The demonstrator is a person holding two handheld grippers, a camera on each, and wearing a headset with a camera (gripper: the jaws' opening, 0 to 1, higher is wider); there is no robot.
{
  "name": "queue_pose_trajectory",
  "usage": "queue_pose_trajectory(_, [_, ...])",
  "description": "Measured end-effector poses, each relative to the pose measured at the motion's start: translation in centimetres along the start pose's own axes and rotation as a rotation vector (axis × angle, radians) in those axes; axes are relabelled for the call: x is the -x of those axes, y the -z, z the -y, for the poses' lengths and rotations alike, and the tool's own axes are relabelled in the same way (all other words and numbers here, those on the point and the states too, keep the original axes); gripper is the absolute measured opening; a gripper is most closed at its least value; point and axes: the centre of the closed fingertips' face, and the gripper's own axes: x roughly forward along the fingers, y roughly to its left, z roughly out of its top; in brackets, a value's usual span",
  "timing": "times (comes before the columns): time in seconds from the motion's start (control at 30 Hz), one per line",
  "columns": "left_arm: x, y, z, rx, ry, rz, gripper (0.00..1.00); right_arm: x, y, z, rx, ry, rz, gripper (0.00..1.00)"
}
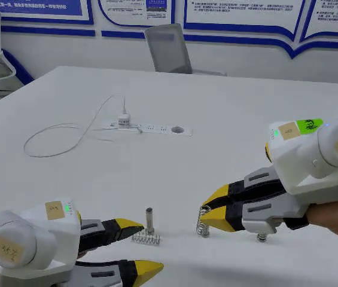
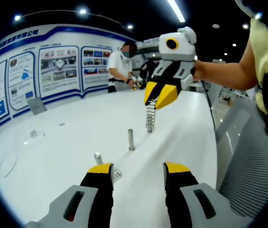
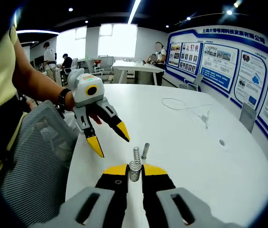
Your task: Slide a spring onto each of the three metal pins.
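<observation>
Item: white table [image 1: 216,95], work grouped near its near edge. Right gripper [image 1: 207,210], jaws closed on a spring [image 1: 203,221]; the held spring stood with its long axis roughly vertical, upper coils between the yellow tips, lower end at the table surface. Left gripper [image 2: 138,168], jaws spread apart and holding nothing, pointed across the near edge toward the right gripper. Upright pin [image 1: 149,220], a short metal cylinder, long axis vertical, stood between the two grippers and apart from the held spring. Loose spring [image 1: 146,239], lying on its side just beside the foot of the upright pin on the near-edge side, long axis running parallel to the near edge, on no pin. In the left gripper view, a further short pin [image 2: 98,158] stood close to one of the left gripper's tips and next to the loose spring. Small metal piece [image 1: 262,237] under the right gripper's body, too small to identify. Toward the middle of the table: white power strip [image 1: 151,128] with one plug in it and a thin white cable [image 1: 61,134] looping toward the left edge. Grey chair [image 1: 169,48] at the far edge.
</observation>
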Motion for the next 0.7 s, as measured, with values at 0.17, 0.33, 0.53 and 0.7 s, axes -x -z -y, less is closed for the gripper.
queue_pose_trajectory(0.17, [0.3, 0.1, -0.4, 0.009, -0.017, 0.001, 0.45, 0.3, 0.0, 1.2, -0.009, 0.035, 0.001, 0.12])
queue_pose_trajectory(0.33, [0.6, 0.2, -0.5, 0.014, -0.027, 0.002, 0.47, 0.5, 0.2, 2.5, -0.021, 0.070, 0.004, 0.12])
queue_pose_trajectory(0.53, [0.8, 0.4, -0.5, 0.021, -0.035, 0.002, 0.48, 0.2, 0.9, 3.8, -0.039, 0.104, -0.010, 0.12])
queue_pose_trajectory(0.7, [0.9, 0.5, -0.5, 0.024, -0.041, 0.003, 0.48, -0.2, 1.3, 4.2, -0.053, 0.110, -0.011, 0.12])
